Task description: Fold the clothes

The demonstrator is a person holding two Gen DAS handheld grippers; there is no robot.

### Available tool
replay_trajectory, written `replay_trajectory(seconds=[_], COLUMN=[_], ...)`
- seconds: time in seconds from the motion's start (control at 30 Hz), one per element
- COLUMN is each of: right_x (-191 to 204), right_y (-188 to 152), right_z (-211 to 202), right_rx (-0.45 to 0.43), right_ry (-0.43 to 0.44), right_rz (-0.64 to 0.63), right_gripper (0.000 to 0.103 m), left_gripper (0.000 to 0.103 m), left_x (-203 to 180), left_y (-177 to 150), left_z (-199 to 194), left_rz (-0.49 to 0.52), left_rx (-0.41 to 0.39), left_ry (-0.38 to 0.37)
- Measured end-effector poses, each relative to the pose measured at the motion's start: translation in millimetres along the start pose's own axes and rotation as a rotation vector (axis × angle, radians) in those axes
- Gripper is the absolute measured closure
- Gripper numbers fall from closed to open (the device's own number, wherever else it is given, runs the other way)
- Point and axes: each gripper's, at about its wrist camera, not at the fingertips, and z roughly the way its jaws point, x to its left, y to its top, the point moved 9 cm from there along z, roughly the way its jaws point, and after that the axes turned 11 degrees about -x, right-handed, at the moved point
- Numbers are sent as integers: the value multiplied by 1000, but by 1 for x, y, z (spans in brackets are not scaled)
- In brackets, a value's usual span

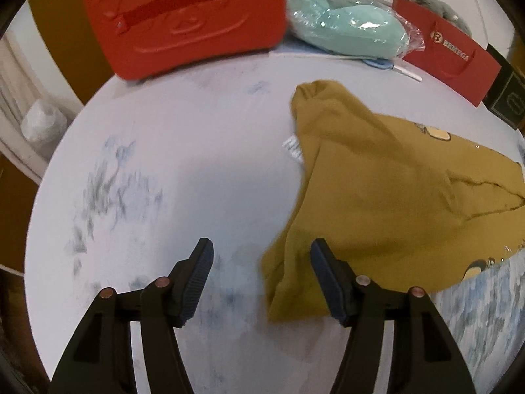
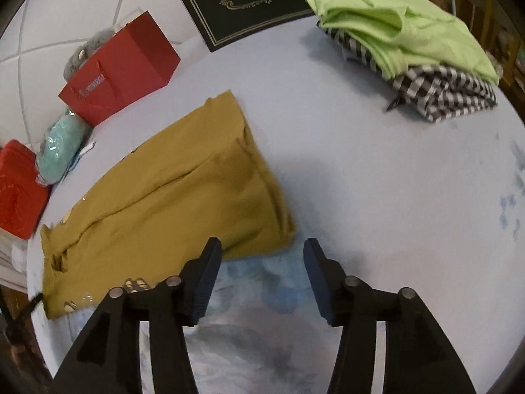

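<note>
Black plastic fingers with ribbed dark-blue pads framed the bottom of both views, and both claws stood spread with nothing between the pads: the left gripper hung over bare cloth with its right finger just at the near corner of the garment, the right gripper over the blue-mottled patch with its left finger at the garment's near edge. Empty and angled down at opposite ends, they looked set to take the two near corners for a further fold; that is a judgement. Just beyond the fingertips lay the task's thing, a mustard-yellow cotton garment with a cartoon print, already doubled over on itself, flat on the pale lilac bedsheet with blue-grey blotches, a white label poking out at its folded edge. It seemed partly folded, not finished. Farther out on the right gripper's side, well apart from the garment, a lime-green folded top sat on a black-and-white checked folded piece, likely the done pile. At the far edge stood clutter kept clear of the working space: an orange-red moulded case with a strap, a mint-green pillow in clear plastic wrap, a red paper gift bag and a black flat box lettered in gold.
</note>
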Motion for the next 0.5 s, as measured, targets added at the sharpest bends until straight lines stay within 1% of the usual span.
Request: replay_trajectory(seconds=[0.07, 0.13, 0.2, 0.27, 0.33, 0.37, 0.5], right_x=[4, 7, 11, 15, 17, 18, 23], right_y=[-3, -6, -9, -10, -11, -12, -8], right_z=[3, 5, 8, 13, 18, 20, 26], right_rx=[1, 3, 4, 4, 4, 2, -38], right_ry=[-6, -13, -19, -31, -47, -56, -107], right_rz=[15, 31, 47, 65, 73, 75, 46], right_gripper=[50, 49, 42, 37, 37, 35, 33], left_gripper=[40, 40, 40, 40, 40, 39, 38], left_x=[1, -1, -2, -1, -1, -1, 2], left_y=[-9, -12, -11, -11, -11, -11, -12], left_z=[2, 4, 7, 9, 9, 9, 10], left_rz=[-13, -12, -14, -31, -42, -46, -44], left_rx=[17, 4, -4, 4, 10, 10, -3], left_ry=[-17, -26, -31, -37, -46, -50, -66])
